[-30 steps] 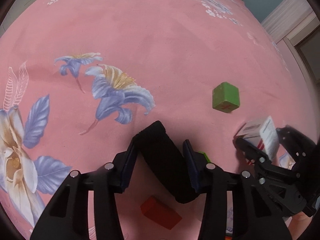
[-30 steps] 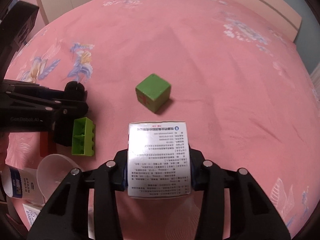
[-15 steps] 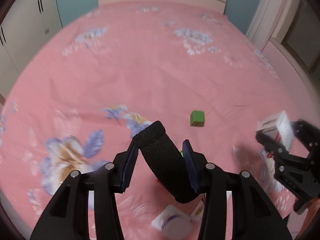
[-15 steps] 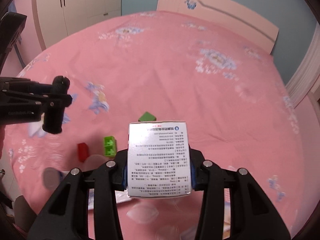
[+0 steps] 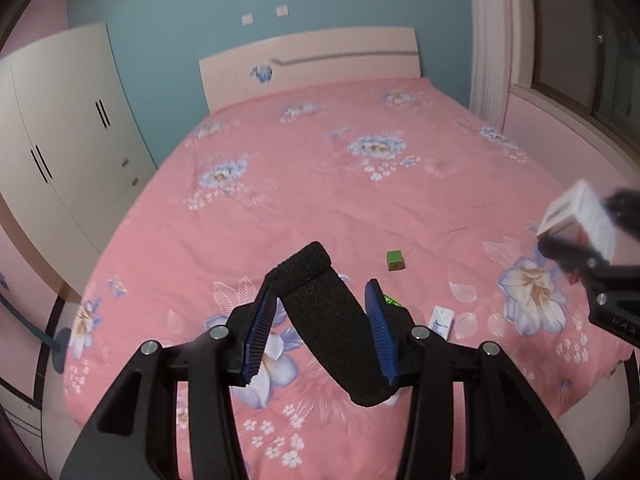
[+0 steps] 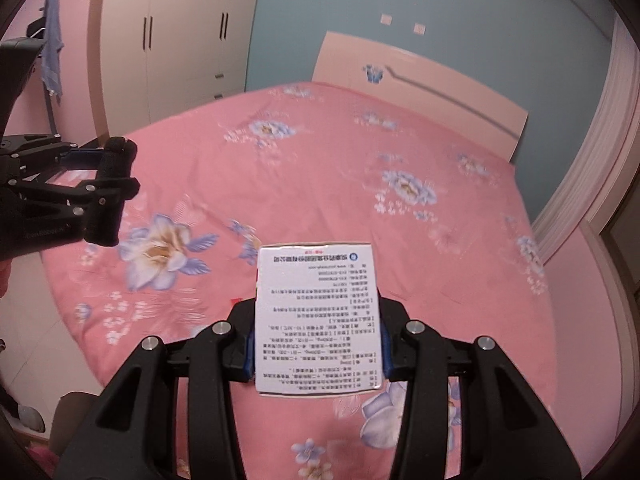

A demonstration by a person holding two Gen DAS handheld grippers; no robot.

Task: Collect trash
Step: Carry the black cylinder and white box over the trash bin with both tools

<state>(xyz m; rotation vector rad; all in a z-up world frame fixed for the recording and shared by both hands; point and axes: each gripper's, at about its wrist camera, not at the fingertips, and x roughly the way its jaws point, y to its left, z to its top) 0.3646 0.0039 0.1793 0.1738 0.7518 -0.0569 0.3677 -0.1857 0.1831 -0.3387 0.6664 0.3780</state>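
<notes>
My left gripper [image 5: 318,304] is shut on a black foam strip [image 5: 320,320], which lies slanted between the blue pads, high above the pink flowered bed [image 5: 320,184]. My right gripper [image 6: 316,320] is shut on a white printed carton [image 6: 316,312] held upright. In the left wrist view that carton [image 5: 576,220] shows blurred at the right edge in the right gripper [image 5: 580,236]. The right wrist view has the left gripper [image 6: 108,168] and its foam strip [image 6: 118,160] at the left. On the bed lie a green cube [image 5: 395,261], a white packet [image 5: 441,322] and a green brick [image 5: 390,300], half hidden.
A cream wardrobe [image 5: 60,152] stands left of the bed and a headboard [image 5: 312,64] against the blue wall. A curtain and window [image 5: 560,60] are on the right. A blue towel [image 6: 52,60] hangs at far left. A small red piece [image 6: 235,301] peeks beside my right finger.
Both grippers have risen well above the bed and tipped up, so the whole room now shows. The foam strip and the carton stay gripped as before.
</notes>
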